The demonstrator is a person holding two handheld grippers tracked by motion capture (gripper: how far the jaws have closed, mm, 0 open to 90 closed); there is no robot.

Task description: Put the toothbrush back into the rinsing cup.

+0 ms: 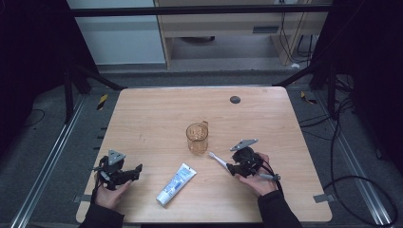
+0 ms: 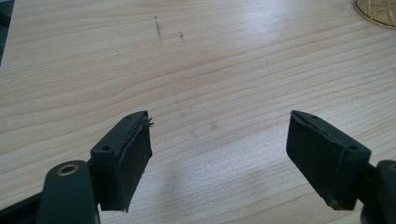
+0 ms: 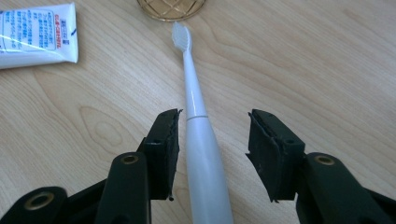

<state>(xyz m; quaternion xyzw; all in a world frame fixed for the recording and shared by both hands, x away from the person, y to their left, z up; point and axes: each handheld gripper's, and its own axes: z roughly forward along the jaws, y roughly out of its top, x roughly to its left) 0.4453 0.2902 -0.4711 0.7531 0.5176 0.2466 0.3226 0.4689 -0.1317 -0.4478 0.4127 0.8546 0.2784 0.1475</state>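
Careful now: your right gripper [image 3: 212, 154] has its jaws parted on either side of the white toothbrush [image 3: 198, 140], which lies flat on the wooden table [image 3: 327, 60] between them, handle toward you and bristle head pointing away at the amber glass mug [image 3: 171, 8]. The pads are not pressing yet; the handle sits right against the left-hand finger [image 3: 163, 149] and well clear of the right-hand one [image 3: 271, 154]. Closing from that offset could roll or skid the round, smooth handle sideways, so you would likely pinch it crookedly or lose it. Coming in too low might jam the fingertips on the tabletop. A shove forward could knock the head into the mug. The toothpaste tube [image 3: 37, 35] lies off beyond the left-hand finger. Your left gripper [image 2: 219, 158] rests released, holding nothing.
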